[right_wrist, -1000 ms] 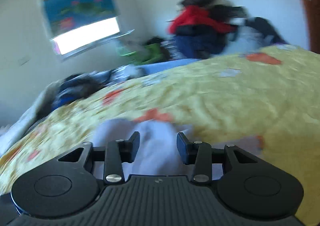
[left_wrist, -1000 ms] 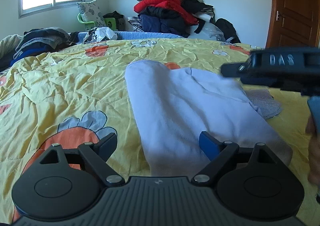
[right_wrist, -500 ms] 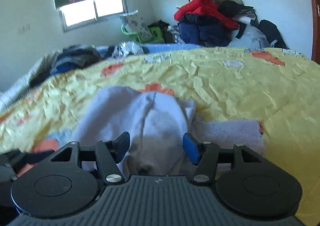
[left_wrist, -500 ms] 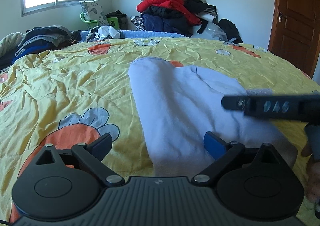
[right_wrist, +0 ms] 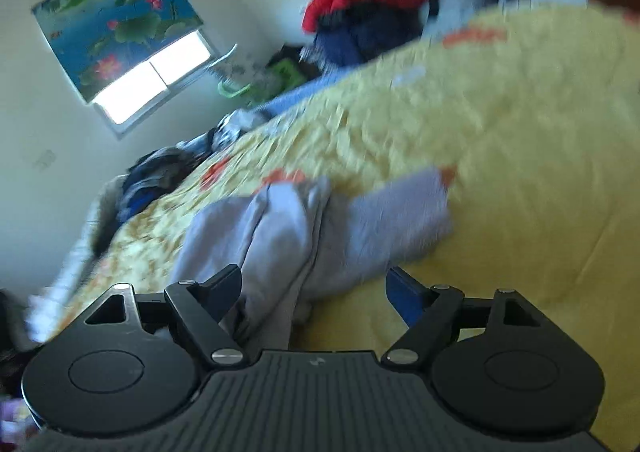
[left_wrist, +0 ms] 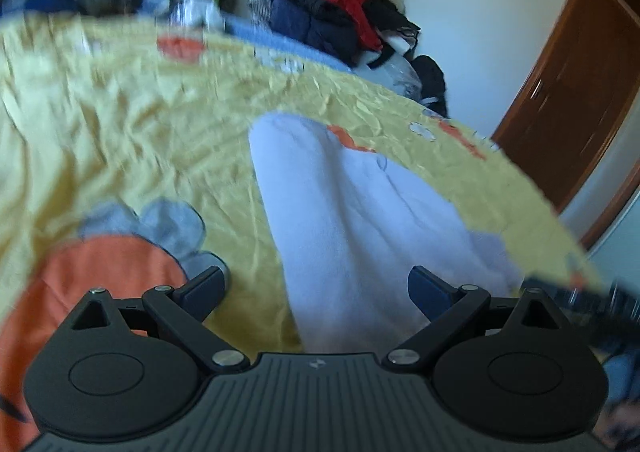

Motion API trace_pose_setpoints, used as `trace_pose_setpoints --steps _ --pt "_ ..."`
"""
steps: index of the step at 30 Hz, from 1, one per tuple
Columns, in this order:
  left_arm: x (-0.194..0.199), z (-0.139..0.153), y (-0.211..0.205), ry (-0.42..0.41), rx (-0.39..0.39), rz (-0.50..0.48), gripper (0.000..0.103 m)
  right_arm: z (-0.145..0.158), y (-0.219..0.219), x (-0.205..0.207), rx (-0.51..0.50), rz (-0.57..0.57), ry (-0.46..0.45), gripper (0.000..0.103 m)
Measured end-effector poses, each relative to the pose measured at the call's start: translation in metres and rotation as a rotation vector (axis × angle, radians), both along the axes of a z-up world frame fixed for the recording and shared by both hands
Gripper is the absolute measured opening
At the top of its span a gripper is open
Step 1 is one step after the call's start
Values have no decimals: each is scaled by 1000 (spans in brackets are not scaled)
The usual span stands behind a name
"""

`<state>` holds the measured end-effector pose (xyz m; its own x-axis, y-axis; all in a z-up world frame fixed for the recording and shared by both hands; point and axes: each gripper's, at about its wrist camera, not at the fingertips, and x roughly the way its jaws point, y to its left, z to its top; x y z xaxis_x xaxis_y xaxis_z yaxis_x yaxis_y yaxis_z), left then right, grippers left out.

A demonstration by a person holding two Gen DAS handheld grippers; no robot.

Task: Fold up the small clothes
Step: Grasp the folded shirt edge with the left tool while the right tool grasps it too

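Note:
A pale lavender garment [left_wrist: 360,212] lies folded lengthwise on the yellow bedspread [left_wrist: 140,132]. My left gripper [left_wrist: 316,288] stands open over its near end, the cloth lying between the fingers without being pinched. In the right wrist view the same garment [right_wrist: 304,228] is bunched, with a flat part spread to the right. My right gripper [right_wrist: 316,288] has its jaws opening, and the garment's near edge lies between them, touched by neither pad. The right gripper's dark body [left_wrist: 580,296] shows at the right edge of the left wrist view.
A heap of red, navy and black clothes [left_wrist: 344,8] is piled at the far side of the bed, more dark clothes [right_wrist: 156,176] at its left edge. A brown wooden door [left_wrist: 568,92] stands right. A window with a lotus blind [right_wrist: 120,28] is on the wall.
Both views have rolled and blurred as the hands shifted. The right gripper's jaws have widened and now sit low at the garment's near edge. The left gripper stayed open over the cloth.

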<state>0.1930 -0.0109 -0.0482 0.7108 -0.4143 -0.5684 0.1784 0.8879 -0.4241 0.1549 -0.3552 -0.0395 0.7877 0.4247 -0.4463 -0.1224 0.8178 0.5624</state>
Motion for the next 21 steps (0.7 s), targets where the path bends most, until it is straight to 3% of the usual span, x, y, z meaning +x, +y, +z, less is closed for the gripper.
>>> trace_pose_setpoints --steps 5,10,15,16,17,18,19,20,21 --pt "19 -3 8 31 -133 -53 103 -13 3 14 123 85 44 89" --pt "45 -16 21 67 -358 -71 103 -11 19 41 108 122 42 88" --pt "56 -14 7 44 -324 -84 102 -12 39 75 98 117 25 83" --pt "57 -13 4 36 -313 -81 101 -11 44 80 83 114 17 75" --pt "56 -14 3 29 -304 -72 95 -11 47 83 66 105 10 68" --pt "55 -14 2 23 -292 -59 91 -13 49 87 45 77 14 53" --pt "54 -15 1 17 -279 -42 78 -13 49 87 45 77 14 41" --pt "53 -16 2 17 -268 -25 61 -16 46 87 55 61 18 38" --pt "54 -18 2 20 -255 -12 53 -20 41 88 85 56 20 33"
